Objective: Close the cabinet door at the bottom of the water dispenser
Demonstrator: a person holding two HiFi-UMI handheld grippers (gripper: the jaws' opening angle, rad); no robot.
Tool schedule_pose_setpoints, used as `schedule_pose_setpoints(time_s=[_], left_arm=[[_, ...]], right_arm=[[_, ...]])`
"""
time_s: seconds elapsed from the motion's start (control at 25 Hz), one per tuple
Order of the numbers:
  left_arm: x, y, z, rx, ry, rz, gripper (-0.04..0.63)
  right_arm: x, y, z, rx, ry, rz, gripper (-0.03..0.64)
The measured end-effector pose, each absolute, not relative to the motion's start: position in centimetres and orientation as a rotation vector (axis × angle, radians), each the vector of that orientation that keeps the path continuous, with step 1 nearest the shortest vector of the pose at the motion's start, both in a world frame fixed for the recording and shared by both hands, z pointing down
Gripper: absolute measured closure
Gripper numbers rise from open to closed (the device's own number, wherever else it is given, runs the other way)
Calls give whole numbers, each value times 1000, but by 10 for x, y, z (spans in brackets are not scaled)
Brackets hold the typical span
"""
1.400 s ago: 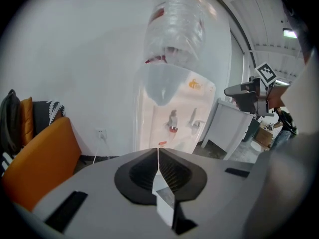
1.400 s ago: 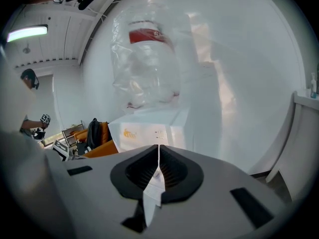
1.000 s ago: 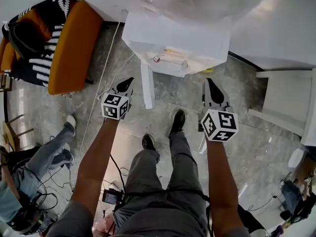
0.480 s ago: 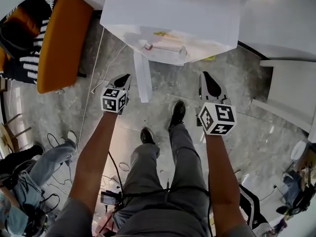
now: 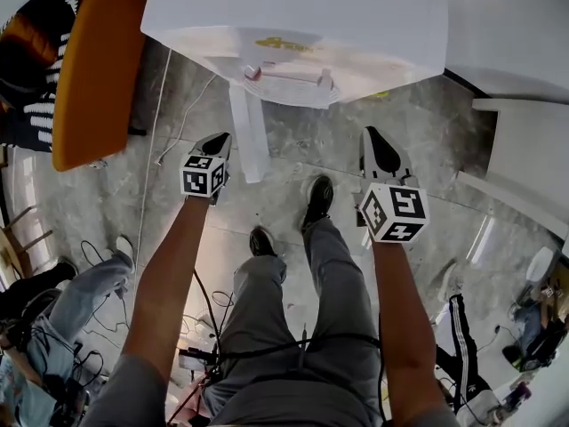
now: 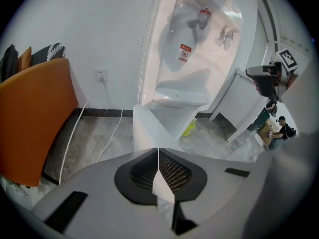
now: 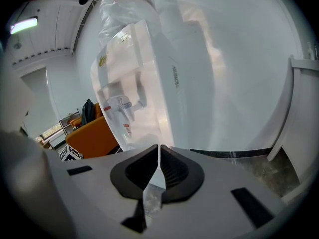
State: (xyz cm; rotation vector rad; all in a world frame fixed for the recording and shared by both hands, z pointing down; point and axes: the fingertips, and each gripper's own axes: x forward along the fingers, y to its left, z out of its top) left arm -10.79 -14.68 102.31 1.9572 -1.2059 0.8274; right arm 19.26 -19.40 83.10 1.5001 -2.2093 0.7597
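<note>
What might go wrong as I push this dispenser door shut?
The door stands edge-on beside the shut left gripper; a push may glance off its thin edge. A hard shove might rock the dispenser. The right shoe is close to the door's free end and may block its swing.

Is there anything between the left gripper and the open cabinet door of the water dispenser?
Nothing visible. The left gripper, shut, hangs just left of the open cabinet door, and only floor shows in the narrow gap between them. In the left gripper view the door stands straight ahead of it.
</note>
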Motion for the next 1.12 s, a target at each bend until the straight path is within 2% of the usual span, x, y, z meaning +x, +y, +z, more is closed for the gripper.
schedule_pose_setpoints(time_s=[0.68,1.12], left_arm=[[-85,-151,1055,1921,-1182,804,578],[-28,-170,1049,1986,-1112,773,578]], right_arm=[[211,-200,860,1512,-2173,790,584],[239,-199,858,1558,-2140,809,584]])
